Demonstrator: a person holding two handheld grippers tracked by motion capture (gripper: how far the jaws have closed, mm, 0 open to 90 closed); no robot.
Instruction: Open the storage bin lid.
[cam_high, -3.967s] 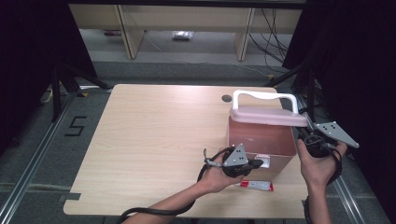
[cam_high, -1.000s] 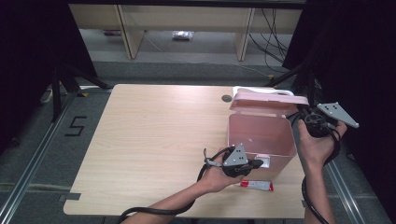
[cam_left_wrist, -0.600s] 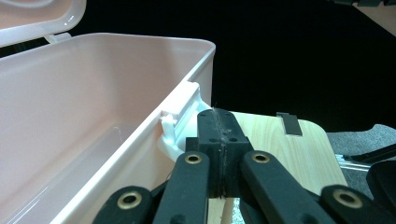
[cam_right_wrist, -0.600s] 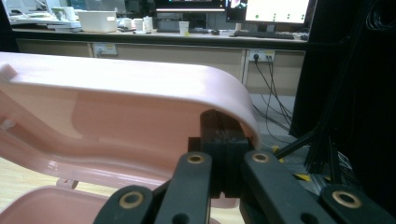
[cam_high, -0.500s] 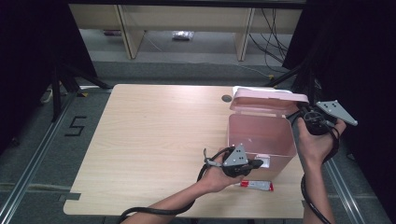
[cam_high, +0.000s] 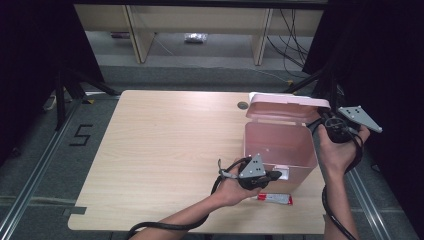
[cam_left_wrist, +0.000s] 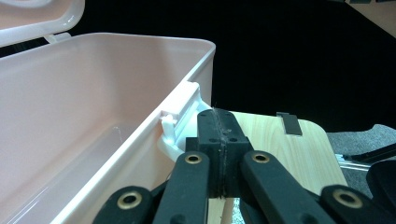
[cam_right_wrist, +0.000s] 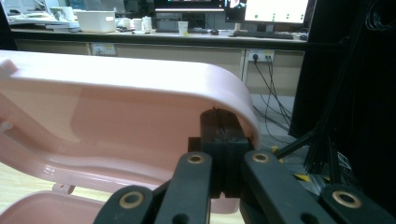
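I am keeping my left gripper (cam_high: 272, 176) clenched, its 2 jaws pressed flat together with nothing between them. In the left gripper view its closed tips (cam_left_wrist: 219, 140) are sitting just beside the white latch (cam_left_wrist: 180, 122) on the front wall of the pink box (cam_high: 280, 147), which is rising to the left of the jaws; whether they are touching the latch I cannot tell. The box's open inside is lying to the left of the tips and looks bare as far as I can see in.

I am holding my right gripper (cam_high: 322, 120) clenched too, jaws together. In the right gripper view its tips (cam_right_wrist: 219, 135) are sitting under the curved rim of the raised pink lid (cam_right_wrist: 116, 107), right against its inner face. The lid is arching over the tips and running away to the left of them. From above, the lid (cam_high: 290, 104) is standing open, tilted back over the far edge of the box, with the right gripper at its right end.

A small red and white tube (cam_high: 274, 198) is lying on the wooden table (cam_high: 165, 145) just below my left gripper, near the box's front.
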